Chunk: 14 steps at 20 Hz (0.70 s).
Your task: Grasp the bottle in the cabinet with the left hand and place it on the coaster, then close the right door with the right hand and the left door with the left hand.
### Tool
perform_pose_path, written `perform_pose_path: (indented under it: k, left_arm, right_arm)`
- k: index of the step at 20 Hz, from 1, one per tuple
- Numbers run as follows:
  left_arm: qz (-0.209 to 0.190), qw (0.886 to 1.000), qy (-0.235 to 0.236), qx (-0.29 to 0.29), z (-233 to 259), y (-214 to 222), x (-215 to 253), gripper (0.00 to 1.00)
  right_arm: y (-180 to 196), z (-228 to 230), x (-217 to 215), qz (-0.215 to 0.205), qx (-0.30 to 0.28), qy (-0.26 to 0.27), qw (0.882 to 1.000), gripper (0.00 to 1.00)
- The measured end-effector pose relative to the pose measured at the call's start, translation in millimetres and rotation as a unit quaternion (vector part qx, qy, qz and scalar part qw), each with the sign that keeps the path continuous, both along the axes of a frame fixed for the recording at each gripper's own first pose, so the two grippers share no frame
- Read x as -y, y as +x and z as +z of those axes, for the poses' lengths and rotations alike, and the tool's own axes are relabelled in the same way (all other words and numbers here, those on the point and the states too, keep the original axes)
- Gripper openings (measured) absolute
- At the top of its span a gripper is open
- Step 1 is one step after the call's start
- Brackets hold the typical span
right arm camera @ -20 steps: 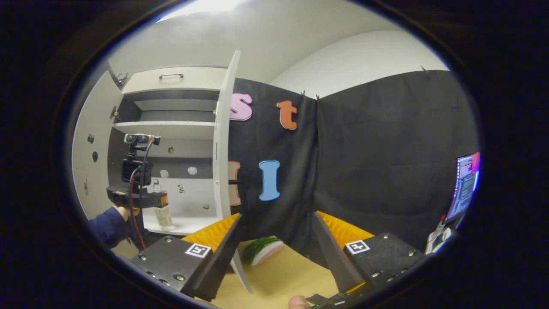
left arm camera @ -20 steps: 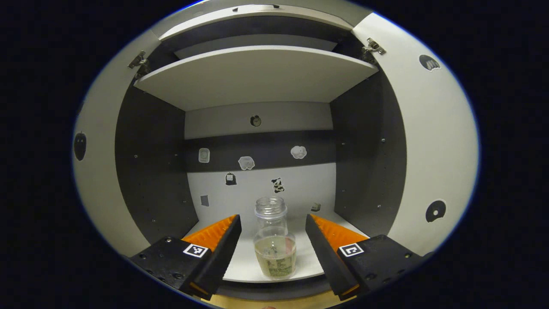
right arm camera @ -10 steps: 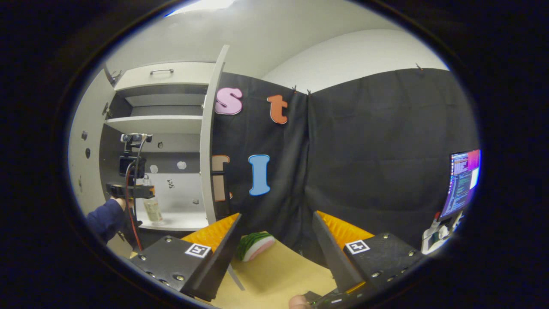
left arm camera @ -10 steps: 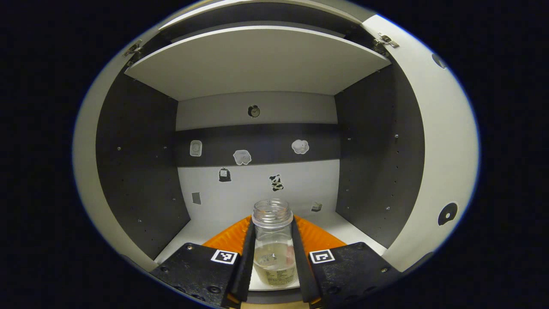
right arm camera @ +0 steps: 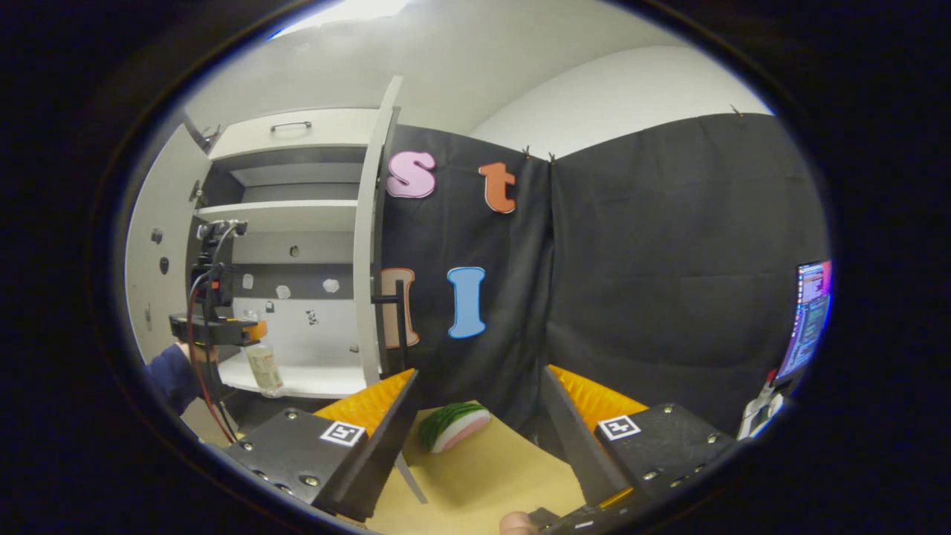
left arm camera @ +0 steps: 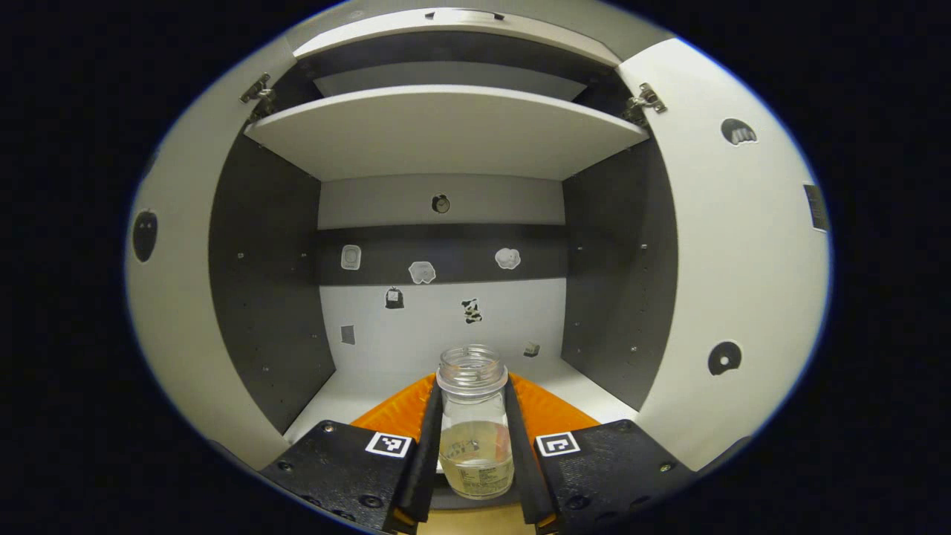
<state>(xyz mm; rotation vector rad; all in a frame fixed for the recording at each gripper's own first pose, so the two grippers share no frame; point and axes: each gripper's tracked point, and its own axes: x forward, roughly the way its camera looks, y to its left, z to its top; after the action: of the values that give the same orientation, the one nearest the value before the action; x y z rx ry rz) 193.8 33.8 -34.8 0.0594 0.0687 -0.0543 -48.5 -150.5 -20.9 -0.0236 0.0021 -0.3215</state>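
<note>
White cabinet (left arm camera: 446,134), both doors swung wide, stickers on its back wall; tan table (right arm camera: 483,475) below, a watermelon-slice toy (right arm camera: 453,427) on it. We log the bottle (left arm camera: 475,427): clear, uncapped, part full, upright, clamped between the fingers of our left gripper (left arm camera: 472,446), at the front lip of the lower shelf (right arm camera: 297,379). Our right gripper (right arm camera: 475,438) hangs parted and empty over the table, near the right door (right arm camera: 368,245). We see no coaster. We judge the bottle must come straight back toward us, kept vertical.
</note>
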Motion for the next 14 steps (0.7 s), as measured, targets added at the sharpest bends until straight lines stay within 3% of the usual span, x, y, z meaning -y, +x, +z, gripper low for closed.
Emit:
perform_pose_path:
  k: [6, 14]
  left_arm:
    - [0.011, 1.0, -0.015, -0.005, -29.4, -76.3, -0.6, 0.47]
    - [0.028, 0.997, -0.004, -0.069, -137.1, -150.0, -0.4, 0.47]
  right_arm:
    - [18.2, -9.5, 3.3, 0.056, -0.022, -0.007, 0.998, 0.99]
    - [44.7, 19.2, 2.8, 0.098, 0.007, -0.036, 0.994, 0.98]
